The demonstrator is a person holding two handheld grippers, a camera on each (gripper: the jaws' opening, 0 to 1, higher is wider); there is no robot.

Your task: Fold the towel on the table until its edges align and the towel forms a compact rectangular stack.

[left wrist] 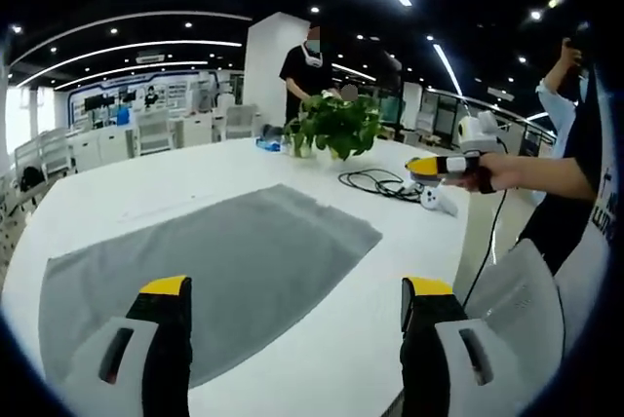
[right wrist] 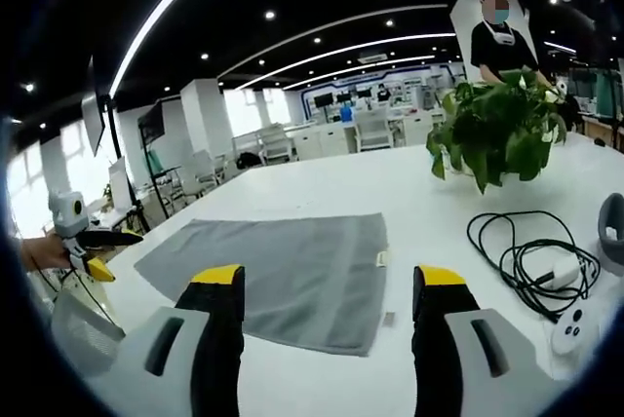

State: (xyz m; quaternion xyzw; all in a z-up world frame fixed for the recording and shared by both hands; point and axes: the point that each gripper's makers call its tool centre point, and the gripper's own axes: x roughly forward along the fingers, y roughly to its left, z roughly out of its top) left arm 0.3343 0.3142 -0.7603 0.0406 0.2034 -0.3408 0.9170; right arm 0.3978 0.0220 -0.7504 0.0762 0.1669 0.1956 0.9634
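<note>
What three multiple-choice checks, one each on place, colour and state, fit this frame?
1. Where is the plant?
A. on the towel
B. on the table beyond the towel
C. on the floor

2. What colour is the towel?
A. red
B. blue
C. grey

3. What state is the towel in?
A. spread flat
B. rolled up
C. lifted by a gripper

Answers: 1 B, its pot stands on the white table clear of the cloth. 2 C, it is grey in both views. 3 A, it lies flat, and both the left gripper and right gripper are open above it.
</note>
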